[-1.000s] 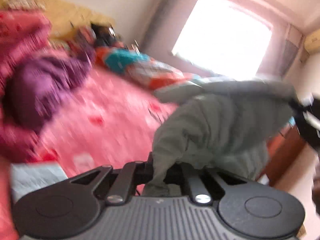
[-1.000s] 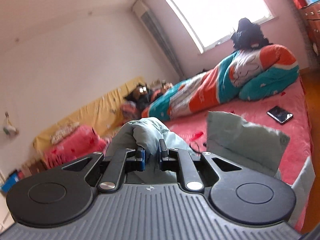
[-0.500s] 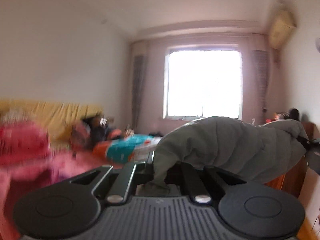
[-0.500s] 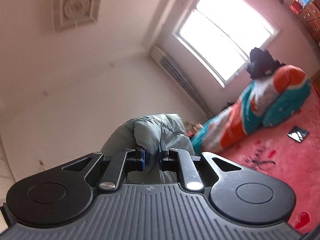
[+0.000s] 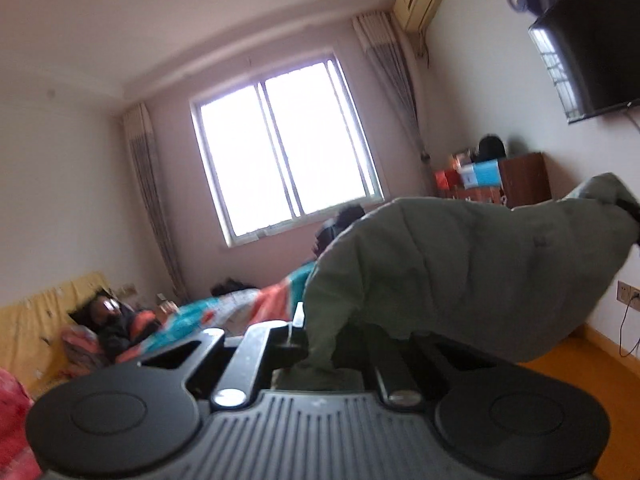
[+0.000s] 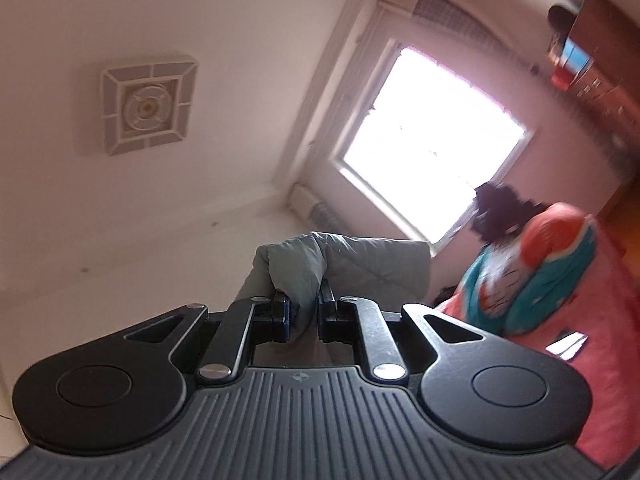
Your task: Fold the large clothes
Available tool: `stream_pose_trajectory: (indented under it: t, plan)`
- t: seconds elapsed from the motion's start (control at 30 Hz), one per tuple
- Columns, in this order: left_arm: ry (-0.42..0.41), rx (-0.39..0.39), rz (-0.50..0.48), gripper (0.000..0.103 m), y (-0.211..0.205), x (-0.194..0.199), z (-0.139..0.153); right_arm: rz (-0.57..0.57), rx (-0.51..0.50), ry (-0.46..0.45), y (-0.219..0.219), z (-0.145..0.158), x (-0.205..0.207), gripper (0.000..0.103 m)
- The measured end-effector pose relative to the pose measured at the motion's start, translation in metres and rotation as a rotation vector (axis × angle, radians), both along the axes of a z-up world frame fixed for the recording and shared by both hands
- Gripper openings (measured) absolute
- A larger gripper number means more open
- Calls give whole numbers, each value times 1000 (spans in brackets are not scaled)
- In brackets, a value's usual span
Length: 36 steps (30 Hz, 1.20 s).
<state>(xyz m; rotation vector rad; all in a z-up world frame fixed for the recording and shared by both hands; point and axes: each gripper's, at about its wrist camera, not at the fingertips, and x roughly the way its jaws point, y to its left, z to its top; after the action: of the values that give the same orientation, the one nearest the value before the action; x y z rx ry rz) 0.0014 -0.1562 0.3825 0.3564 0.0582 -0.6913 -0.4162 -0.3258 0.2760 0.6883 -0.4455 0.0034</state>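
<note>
We hold a grey-green quilted jacket (image 5: 460,276) up in the air, stretched between both claws. Our left claw (image 5: 320,344) pinches one bunched edge; our right claw (image 6: 304,312) pinches another fold. Behind it we see a bright window (image 5: 280,152) and an orange-and-teal quilt (image 6: 532,268) on the bed (image 6: 600,320).
</note>
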Motion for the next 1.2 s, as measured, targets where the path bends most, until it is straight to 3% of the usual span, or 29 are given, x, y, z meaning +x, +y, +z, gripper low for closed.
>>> stream_pose_trajectory:
  t: [0.27, 0.47, 0.67, 0.7, 0.77, 0.8, 0.83, 0.9, 1.0, 1.03, 1.2]
  plan:
    - [97, -18, 70, 5, -58, 80, -99, -209, -59, 203, -23, -48, 82, 14]
    - [198, 6, 170, 6, -68, 126, -164, -186, -56, 387, -56, -105, 163, 14]
    - [287, 59, 210, 10, -88, 130, -201, -188, -41, 613, -80, -167, 232, 16]
    - [302, 72, 220, 11, -89, 132, -206, -195, -33, 642, -84, -173, 241, 20]
    - [335, 97, 232, 28, -90, 135, -215, -220, -46, 678, -83, -181, 250, 27]
    - [349, 113, 245, 50, -91, 137, -216, -231, -51, 699, -83, -179, 254, 35]
    - [352, 122, 259, 65, -89, 137, -217, -234, -52, 713, -84, -180, 258, 47]
    - [348, 123, 262, 69, -82, 135, -216, -249, -57, 740, -82, -182, 263, 72]
    - [359, 104, 286, 77, -65, 131, -208, -234, -53, 754, -87, -181, 260, 98]
    - [352, 98, 291, 77, -59, 128, -206, -219, -46, 754, -88, -182, 263, 102]
    - [342, 44, 334, 88, -14, 95, -185, -103, 13, 739, -80, -186, 250, 103]
